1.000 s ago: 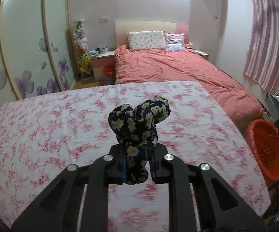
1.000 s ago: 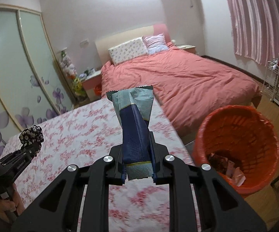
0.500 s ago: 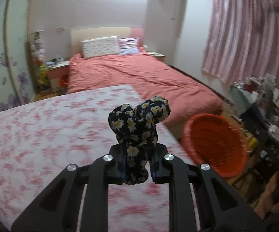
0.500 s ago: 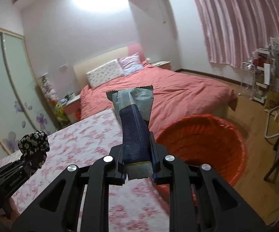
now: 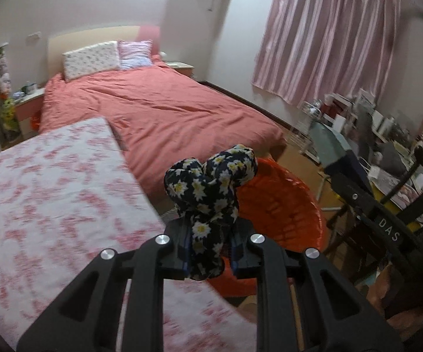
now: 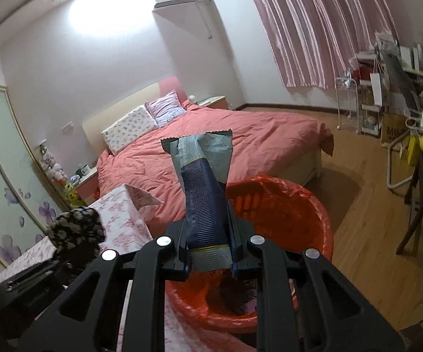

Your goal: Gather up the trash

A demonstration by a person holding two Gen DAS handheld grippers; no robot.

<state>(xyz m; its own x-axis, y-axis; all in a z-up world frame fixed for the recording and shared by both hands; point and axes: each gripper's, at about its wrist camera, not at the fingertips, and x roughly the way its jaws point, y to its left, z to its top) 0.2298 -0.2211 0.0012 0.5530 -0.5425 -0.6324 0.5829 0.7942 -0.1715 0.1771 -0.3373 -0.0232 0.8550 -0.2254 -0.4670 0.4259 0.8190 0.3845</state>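
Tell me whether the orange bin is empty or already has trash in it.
Not empty. In the right wrist view, the orange bin has dark scraps at its bottom, partly hidden behind the hand-held gripper; how much is there cannot be told.

A black cloth w/ white daisies (image 5: pixel 208 193), a blue-grey wrapper (image 6: pixel 204 193), an orange bin (image 6: pixel 284 205) & pink-flowered tablecloth (image 5: pixel 50 193) are seen.

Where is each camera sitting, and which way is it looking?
Left wrist: sits on the left gripper, looking along its fingers past the flowered cloth bundle it grips, toward the orange bin and the bed; the other gripper's black arm shows at right.
Right wrist: sits on the right gripper, looking past its blue wrapper down into the bin; the left gripper shows at lower left.
Both share the bin, bed, bundle and pink curtain.
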